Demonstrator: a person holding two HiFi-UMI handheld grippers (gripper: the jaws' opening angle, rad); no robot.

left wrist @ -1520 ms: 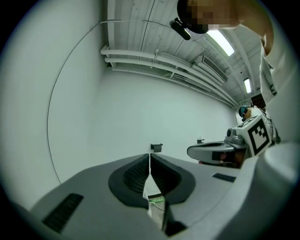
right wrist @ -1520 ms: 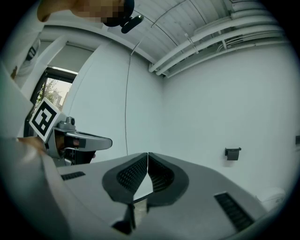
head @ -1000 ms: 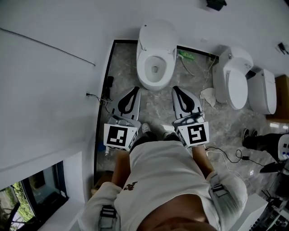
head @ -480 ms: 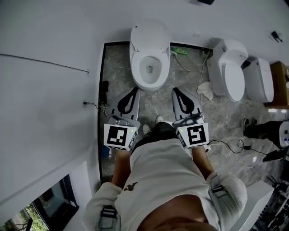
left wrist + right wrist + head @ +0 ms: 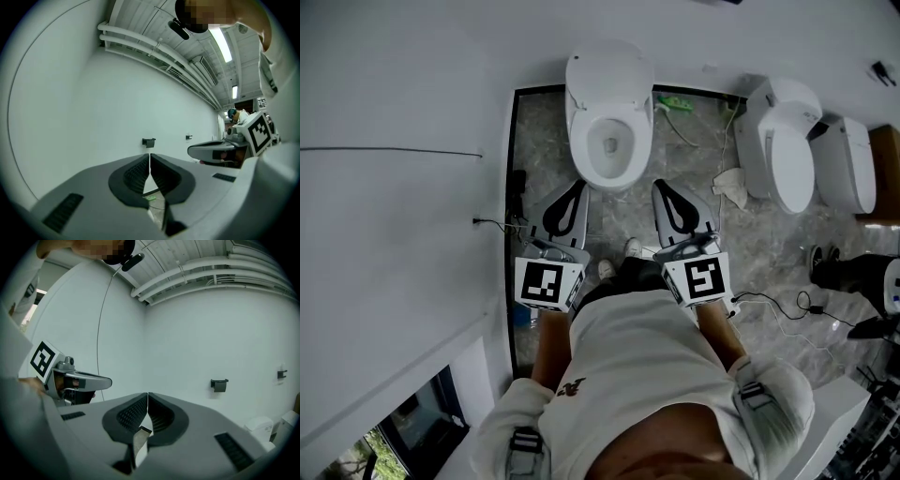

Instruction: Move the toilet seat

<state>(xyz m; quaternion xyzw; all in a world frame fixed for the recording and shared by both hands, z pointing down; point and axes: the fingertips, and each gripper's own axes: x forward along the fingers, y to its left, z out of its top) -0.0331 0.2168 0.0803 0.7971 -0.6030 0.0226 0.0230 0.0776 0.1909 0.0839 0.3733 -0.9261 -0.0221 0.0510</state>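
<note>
Lit softly, bright off the white walls, with barely any shadow. Glaring from ceiling strip lights up and right of the left tongs. Bent by fisheye and blackened at the corners in both gripper views; blurred behind the tongs.

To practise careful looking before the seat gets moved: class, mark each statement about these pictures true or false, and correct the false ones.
1. The left gripper and the right gripper both have their jaws shut on nothing. True.
2. The toilet straight ahead has its lid down over the bowl. False: the bowl is uncovered.
3. To the right, a second toilet and a third toilet have their lids closed. True.
4. Both grippers point at the second toilet. False: they point towards the toilet straight ahead.
</note>
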